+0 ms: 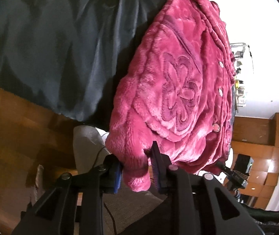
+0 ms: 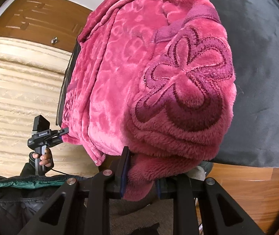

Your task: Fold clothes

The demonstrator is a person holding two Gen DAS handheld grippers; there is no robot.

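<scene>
A plush pink fleece garment (image 1: 178, 90) with an embroidered flower and small round buttons (image 1: 216, 126) hangs over a dark grey cloth surface. My left gripper (image 1: 137, 168) is shut on one bottom corner of it, with fleece bulging between the blue pads. My right gripper (image 2: 142, 176) is shut on the other bottom corner of the garment (image 2: 149, 68), close under a large flower patch (image 2: 184, 86). Each view shows the opposite gripper: the right gripper (image 1: 222, 166) at the far hem, and the left gripper (image 2: 64, 131) held by a hand (image 2: 45, 157).
The dark grey cloth (image 1: 51, 49) spreads behind the garment and ends at a wooden floor (image 2: 252, 186). Cream quilted bedding (image 2: 18, 90) and a wooden door (image 2: 37, 19) lie to the left. A grey cushion (image 1: 86, 143) and a black cable (image 1: 109, 213) sit below.
</scene>
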